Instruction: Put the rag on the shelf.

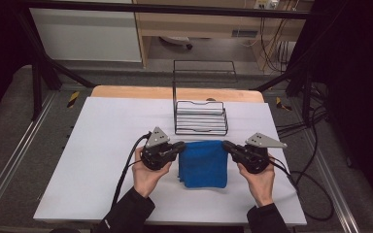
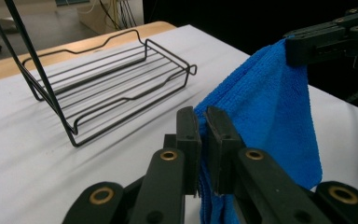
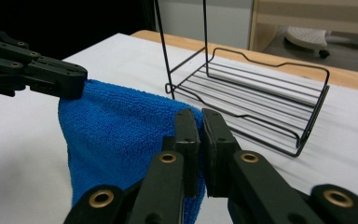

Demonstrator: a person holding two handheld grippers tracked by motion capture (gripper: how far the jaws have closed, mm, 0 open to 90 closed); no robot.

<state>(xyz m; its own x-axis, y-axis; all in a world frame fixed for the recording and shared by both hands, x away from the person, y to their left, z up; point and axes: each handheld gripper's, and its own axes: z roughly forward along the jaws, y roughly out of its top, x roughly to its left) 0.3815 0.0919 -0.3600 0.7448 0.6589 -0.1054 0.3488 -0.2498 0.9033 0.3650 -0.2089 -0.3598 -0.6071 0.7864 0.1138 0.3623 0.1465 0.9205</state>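
Blue cloth held up between two grippers

The left gripper point(image 1: 180, 147) and right gripper point(image 1: 226, 145) both pinch the blue cloth point(image 1: 203, 163) at its top corners (jaws closed), near the wire rack point(image 1: 200, 118); no writing is readable.

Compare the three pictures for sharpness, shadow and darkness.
High view: soft and dim, black at the sides, white table evenly lit. Left gripper view: blue cloth sharp, wire rack casting a faint shadow. Right gripper view: near tongs slightly soft, background blurred.

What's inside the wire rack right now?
Nothing: the wire rack holds only its bare bars, table showing between them. The blue cloth hangs outside it, pinched by the left gripper and right gripper.
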